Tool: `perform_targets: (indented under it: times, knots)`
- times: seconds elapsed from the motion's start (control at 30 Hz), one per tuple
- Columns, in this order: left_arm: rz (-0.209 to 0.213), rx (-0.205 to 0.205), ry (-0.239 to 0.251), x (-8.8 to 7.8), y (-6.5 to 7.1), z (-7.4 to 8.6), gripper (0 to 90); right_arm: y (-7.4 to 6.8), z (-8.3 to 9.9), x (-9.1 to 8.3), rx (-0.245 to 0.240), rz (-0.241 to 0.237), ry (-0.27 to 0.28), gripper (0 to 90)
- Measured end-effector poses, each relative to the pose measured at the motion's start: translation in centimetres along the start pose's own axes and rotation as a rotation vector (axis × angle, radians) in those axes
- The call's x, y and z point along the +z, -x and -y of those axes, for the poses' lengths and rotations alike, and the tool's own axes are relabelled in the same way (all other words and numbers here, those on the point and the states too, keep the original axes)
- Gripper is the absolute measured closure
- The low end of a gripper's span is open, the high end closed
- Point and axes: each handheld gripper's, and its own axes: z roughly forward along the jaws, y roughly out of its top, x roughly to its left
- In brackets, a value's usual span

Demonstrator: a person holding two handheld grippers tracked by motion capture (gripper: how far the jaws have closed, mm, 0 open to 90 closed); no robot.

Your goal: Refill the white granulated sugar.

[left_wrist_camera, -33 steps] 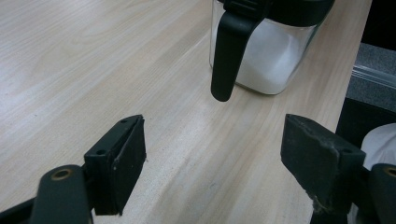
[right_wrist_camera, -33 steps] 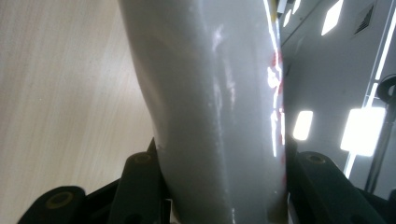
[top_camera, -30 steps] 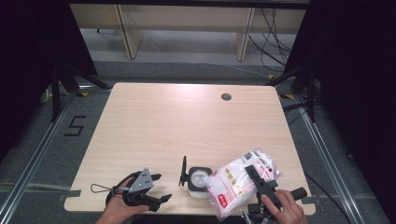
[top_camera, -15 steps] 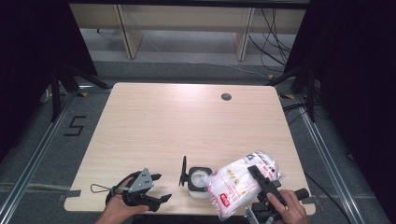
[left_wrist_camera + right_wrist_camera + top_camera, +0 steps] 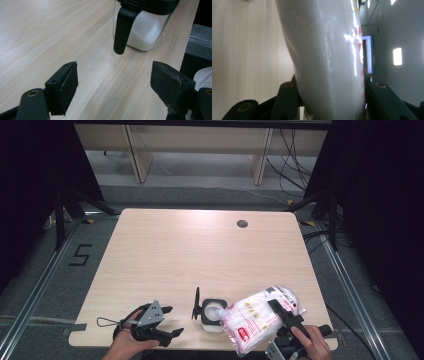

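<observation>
Now the right gripper (image 5: pixel 285 320) pinches the bag (image 5: pixel 260 317) across its middle, long axis tilted down-left so its low corner hangs right over the open jar (image 5: pixel 212 314) by the table's (image 5: pixel 200 250) near edge. Left gripper (image 5: pixel 167 322) rests just left of the jar, jaws spread, nothing between them (nearer hand for steadying). One bag, one jar, two grippers.

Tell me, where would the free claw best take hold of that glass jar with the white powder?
Probably around the jar's clear glass body, coming level from the left claw's side. The walls look flat, and the raised black lid and tilted bag crowd its top.
</observation>
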Motion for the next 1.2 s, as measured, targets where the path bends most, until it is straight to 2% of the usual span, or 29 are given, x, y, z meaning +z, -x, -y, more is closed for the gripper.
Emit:
perform_targets:
  times: [0.03,0.07,0.1,0.17,0.2,0.23,0.3,0.33,0.37,0.4,0.43,0.47,0.5,0.53,0.57,0.6,0.63,0.73,0.77,0.83,0.9,0.93,1.0,1.03,1.1,1.17,1.2]
  knots:
    - [0.0,-0.001,0.001,0.0,0.0,0.0,21.9,0.0,0.1,0.0,0.016,-0.002,0.0,60.3]
    - [-0.001,0.0,0.002,0.0,0.0,0.0,21.9,-0.4,0.2,0.0,0.088,-0.011,-0.009,60.3]
    - [0.0,0.0,0.001,0.0,0.0,0.0,21.9,-0.4,0.3,0.1,0.122,-0.017,-0.007,60.3]
    - [0.0,0.002,-0.002,0.0,0.0,0.0,21.9,0.2,0.4,0.5,0.067,-0.022,0.022,60.4]
    - [-0.001,0.0,0.0,0.0,0.0,0.0,21.9,0.0,0.5,0.6,0.113,-0.034,0.021,60.4]
    - [-0.001,-0.002,0.003,0.0,0.0,0.0,21.9,-0.3,0.5,0.7,0.185,-0.045,0.011,60.4]
    - [-0.003,-0.002,0.006,0.1,0.1,0.0,21.9,-0.3,0.7,1.1,0.231,-0.078,0.021,60.6]
    - [0.0,-0.009,0.003,0.1,0.1,0.0,21.9,0.1,0.8,1.3,0.213,-0.079,0.029,60.7]
    - [0.0,-0.01,0.005,0.1,0.1,0.1,21.9,-0.1,1.0,1.4,0.268,-0.092,0.032,60.9]
    - [-0.003,-0.006,0.003,0.1,0.1,0.0,21.9,0.4,1.1,1.5,0.207,-0.067,0.046,61.0]
    - [-0.003,-0.006,0.003,0.1,0.1,0.0,21.9,0.0,1.2,1.6,0.289,-0.08,0.044,61.1]
    - [-0.003,-0.006,0.003,0.1,0.1,0.0,21.9,0.2,1.4,1.7,0.278,-0.087,0.052,61.2]
    - [-0.004,-0.004,-0.001,0.0,0.0,0.0,21.9,0.0,1.6,1.7,0.332,-0.098,0.046,61.3]
    - [-0.008,-0.009,0.007,0.1,0.0,0.1,21.9,0.4,1.8,1.8,0.297,-0.09,0.056,61.4]
    - [-0.009,-0.01,0.003,0.1,0.0,0.1,21.9,0.2,2.0,1.8,0.367,-0.102,0.055,61.6]
    - [-0.013,0.005,-0.013,0.0,-0.2,0.1,21.9,0.3,2.2,2.0,0.372,-0.105,0.063,61.7]
    - [0.001,-0.017,-0.002,0.1,-0.1,0.0,21.9,0.3,2.4,2.0,0.405,-0.122,0.065,62.0]
    - [-0.007,-0.023,0.005,0.1,-0.1,0.1,21.9,0.4,2.9,2.5,0.462,-0.167,0.093,62.3]
    - [-0.004,-0.02,0.005,0.2,-0.1,0.1,21.9,0.3,3.0,2.8,0.475,-0.171,0.098,62.6]
    - [-0.002,-0.025,0.01,0.2,-0.1,0.1,21.9,0.0,3.0,3.3,0.469,-0.194,0.09,63.1]
    - [-0.011,-0.002,-0.018,0.0,-0.2,0.0,21.9,-0.5,2.9,3.8,0.495,-0.231,0.067,63.4]
    - [-0.007,-0.002,-0.017,0.0,-0.2,0.0,21.9,-0.6,3.0,4.2,0.482,-0.228,0.076,63.6]
    - [-0.002,-0.019,0.006,0.2,0.0,0.1,21.9,-0.9,3.1,4.7,0.525,-0.256,0.069,63.8]
    - [-0.005,-0.013,0.004,0.1,-0.1,0.1,21.9,-0.8,3.2,4.9,0.491,-0.238,0.076,63.9]
    - [-0.001,-0.022,0.008,0.2,-0.1,0.1,21.9,-0.8,3.3,5.4,0.491,-0.248,0.071,64.0]
    - [-0.005,-0.003,-0.016,0.0,-0.2,0.1,21.9,-0.7,3.5,5.8,0.503,-0.254,0.066,64.2]
    - [0.001,-0.014,-0.013,0.0,-0.1,0.0,21.9,-0.8,3.6,5.8,0.533,-0.254,0.062,64.3]
